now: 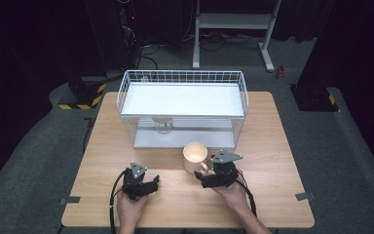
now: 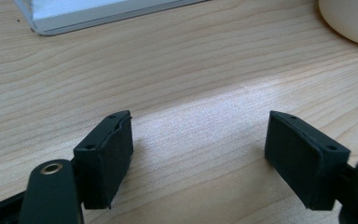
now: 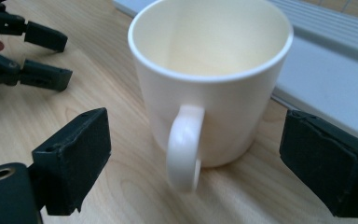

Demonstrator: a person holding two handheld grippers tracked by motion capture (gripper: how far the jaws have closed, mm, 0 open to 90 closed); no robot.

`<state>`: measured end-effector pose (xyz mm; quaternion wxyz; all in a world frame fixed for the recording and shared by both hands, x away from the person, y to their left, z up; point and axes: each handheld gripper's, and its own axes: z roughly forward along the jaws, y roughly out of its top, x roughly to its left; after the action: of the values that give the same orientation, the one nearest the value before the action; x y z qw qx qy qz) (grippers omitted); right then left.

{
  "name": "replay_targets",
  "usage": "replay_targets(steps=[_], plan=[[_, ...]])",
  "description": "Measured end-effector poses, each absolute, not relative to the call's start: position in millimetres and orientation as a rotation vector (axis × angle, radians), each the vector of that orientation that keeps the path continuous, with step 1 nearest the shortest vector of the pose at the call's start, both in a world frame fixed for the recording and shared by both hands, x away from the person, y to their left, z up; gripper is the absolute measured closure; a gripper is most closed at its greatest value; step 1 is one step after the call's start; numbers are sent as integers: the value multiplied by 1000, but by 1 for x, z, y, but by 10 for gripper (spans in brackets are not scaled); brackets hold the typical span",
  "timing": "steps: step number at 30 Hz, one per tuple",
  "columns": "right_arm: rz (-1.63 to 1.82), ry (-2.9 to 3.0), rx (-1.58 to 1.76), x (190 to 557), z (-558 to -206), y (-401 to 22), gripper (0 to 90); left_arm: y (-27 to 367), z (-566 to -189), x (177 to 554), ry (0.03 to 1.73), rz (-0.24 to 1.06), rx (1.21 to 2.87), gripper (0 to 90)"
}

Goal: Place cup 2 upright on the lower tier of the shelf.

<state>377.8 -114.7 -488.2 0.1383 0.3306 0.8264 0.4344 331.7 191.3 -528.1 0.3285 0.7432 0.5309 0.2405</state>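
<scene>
A dark room surrounds the wooden table (image 1: 272,146), and we are looking down on a white wire basket (image 1: 182,105) at its far side. Just in front of the basket stands a cream mug (image 1: 195,156), upright, its handle turned toward us. Our right gripper (image 1: 204,181) sits just beside that handle, and in the right gripper view we see its jaws spread wide, one on either side of the mug (image 3: 209,88) without touching it. Our left gripper (image 1: 151,184) rests low over bare wood, well left of the mug; in the left gripper view its jaws stand apart with nothing between them.
</scene>
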Motion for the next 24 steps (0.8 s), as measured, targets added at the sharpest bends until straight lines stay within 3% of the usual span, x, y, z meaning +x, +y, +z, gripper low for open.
replay_targets(steps=[24], plan=[[1232, 2347, 950, 402, -480, -88, 84, 191, -528, 332, 1388, 631, 1946, 239]])
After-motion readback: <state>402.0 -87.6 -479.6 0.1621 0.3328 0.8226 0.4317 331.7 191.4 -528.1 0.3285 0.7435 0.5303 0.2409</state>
